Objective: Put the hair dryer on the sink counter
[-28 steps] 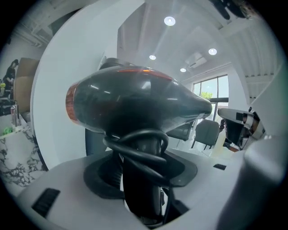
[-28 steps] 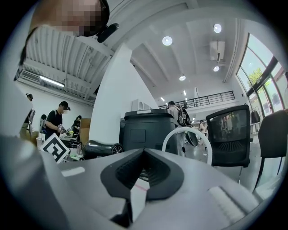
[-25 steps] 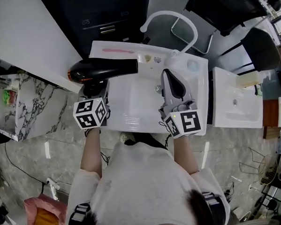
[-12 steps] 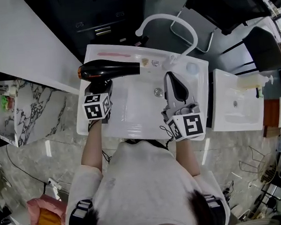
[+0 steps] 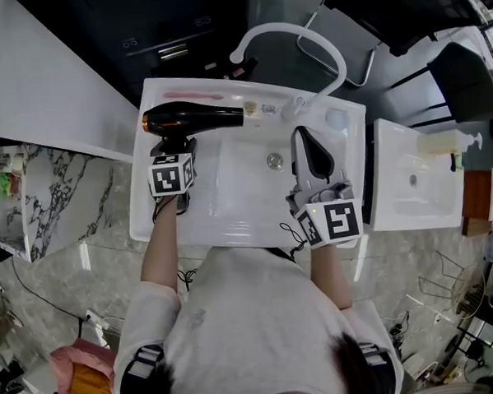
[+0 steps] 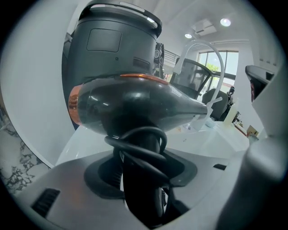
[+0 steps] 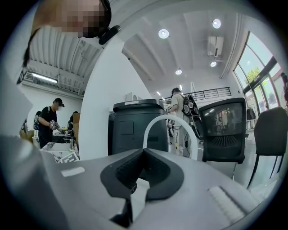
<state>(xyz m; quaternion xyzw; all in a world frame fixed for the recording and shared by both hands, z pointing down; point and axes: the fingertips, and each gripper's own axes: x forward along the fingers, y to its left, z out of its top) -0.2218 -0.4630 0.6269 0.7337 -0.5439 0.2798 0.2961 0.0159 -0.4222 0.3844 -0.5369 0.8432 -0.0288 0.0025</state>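
The black hair dryer [image 5: 194,117] with a copper rear ring hangs over the back left corner of the white sink counter [image 5: 159,225], nozzle pointing right. My left gripper [image 5: 176,146] is shut on its handle from below. In the left gripper view the dryer [image 6: 135,105] fills the middle and its cord is looped round the handle between the jaws of the left gripper [image 6: 140,179]. My right gripper [image 5: 302,138] hovers over the right side of the basin, shut with nothing in it; the right gripper [image 7: 143,162] shows its pads meeting.
A white arched faucet [image 5: 304,34] rises from the back rim, with small items [image 5: 262,109] and a pink strip [image 5: 193,94] along that rim. A second white basin [image 5: 411,183] stands at the right, a marble table [image 5: 40,195] at the left, a black chair [image 5: 463,82] at the far right.
My left gripper has carried the hair dryer to the right, from beyond the sink's left edge to over its back left corner. The right gripper has barely moved.
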